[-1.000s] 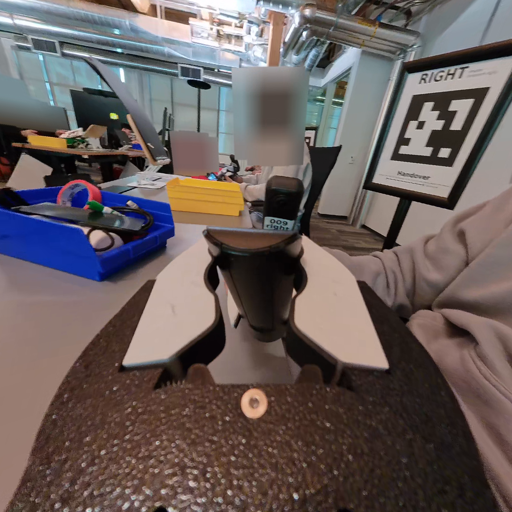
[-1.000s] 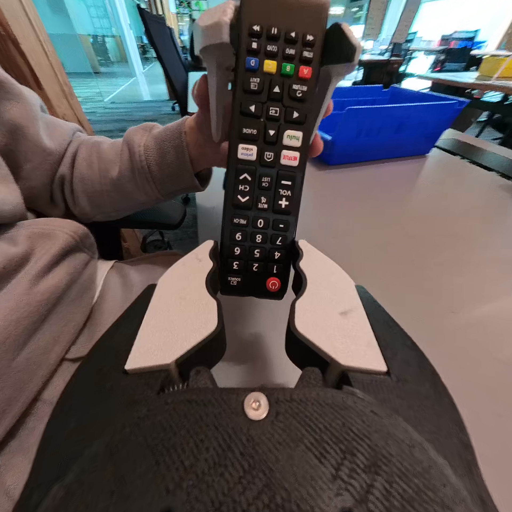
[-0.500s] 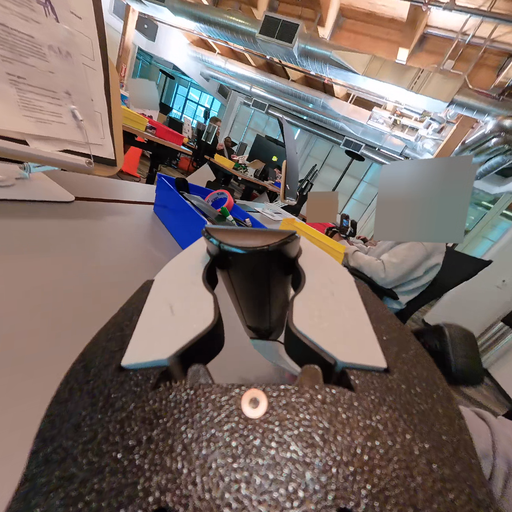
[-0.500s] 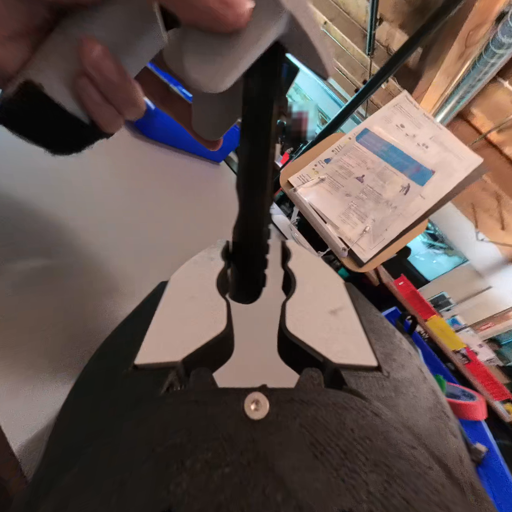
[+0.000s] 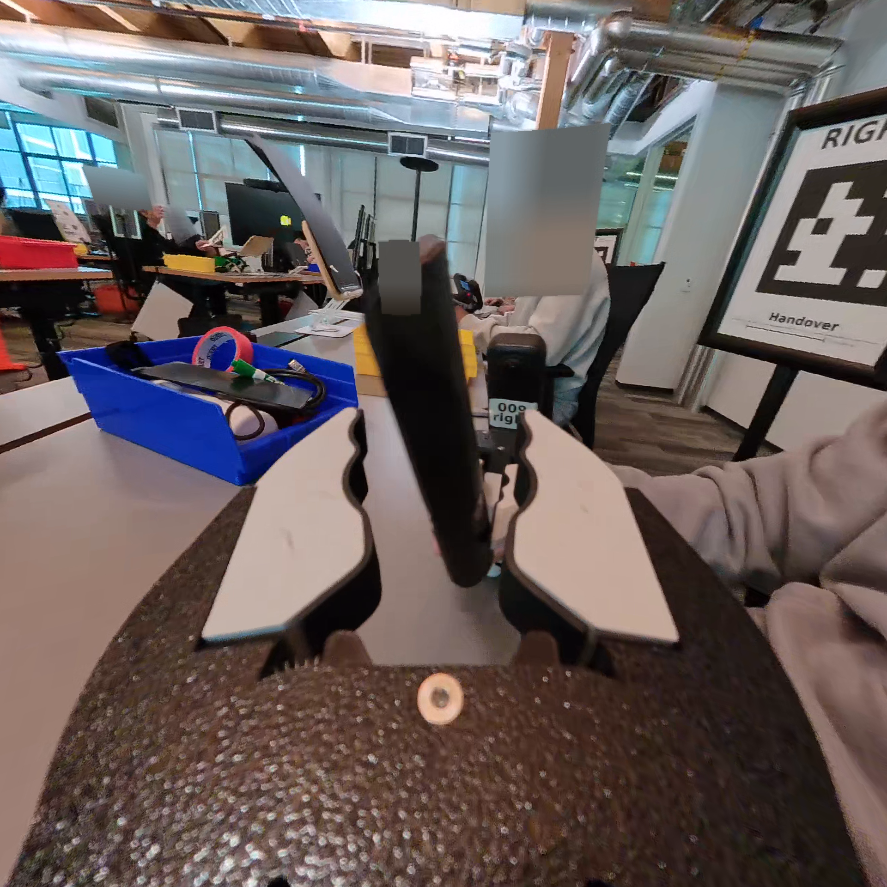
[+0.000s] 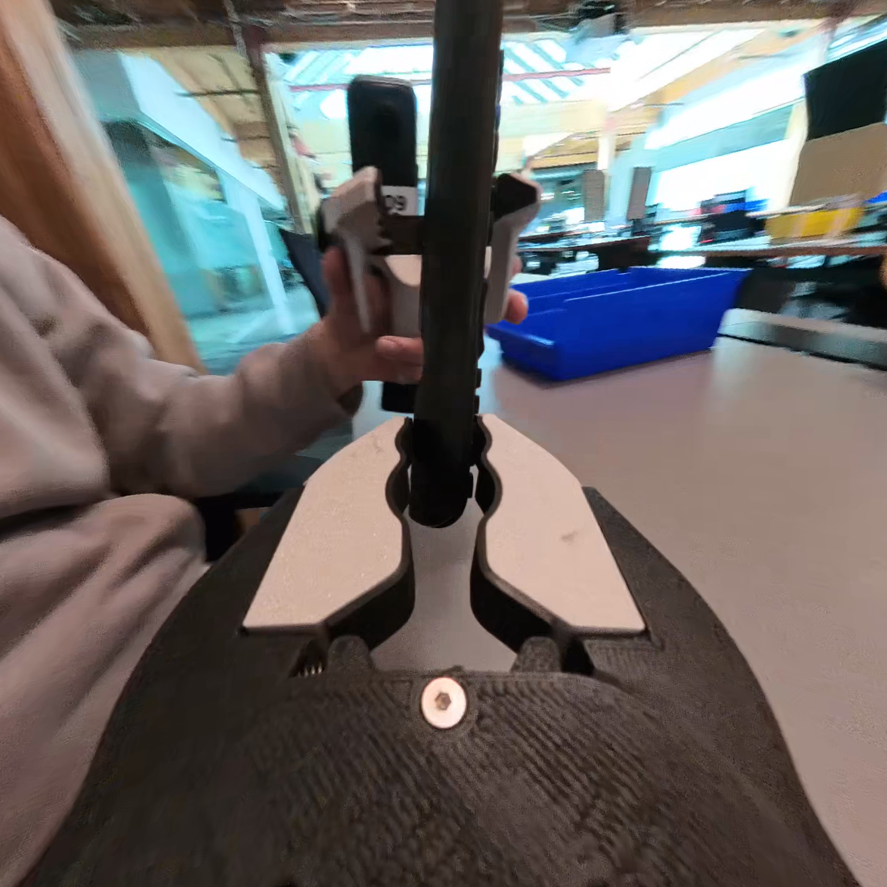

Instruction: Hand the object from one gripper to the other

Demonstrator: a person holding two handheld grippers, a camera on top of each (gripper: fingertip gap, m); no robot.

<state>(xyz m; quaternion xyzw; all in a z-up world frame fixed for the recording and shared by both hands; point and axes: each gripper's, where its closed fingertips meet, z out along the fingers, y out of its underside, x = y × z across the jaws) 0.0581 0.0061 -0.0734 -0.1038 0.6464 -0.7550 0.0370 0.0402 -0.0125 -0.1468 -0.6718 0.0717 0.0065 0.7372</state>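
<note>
A black remote control stands tilted between the fingers of my left gripper, which is open and apart from it. In the right wrist view my right gripper is shut on the lower end of the remote, seen edge on and running up out of frame. The left gripper, held in a hand, shows farther off with its fingers spread on either side of the remote. The right gripper's black camera shows just behind the remote in the left wrist view.
A blue bin with red tape, cables and a dark slab sits on the grey table; it also shows in the right wrist view. A yellow bin lies behind. A framed sign on a stand is at the right. A grey sleeve is close. The tips of one gripper are about 8 centimeters away from the tips of the other.
The left gripper was shut on the remote and has opened. The right gripper, open around the remote's end a second ago, has closed on it and now holds it alone.
</note>
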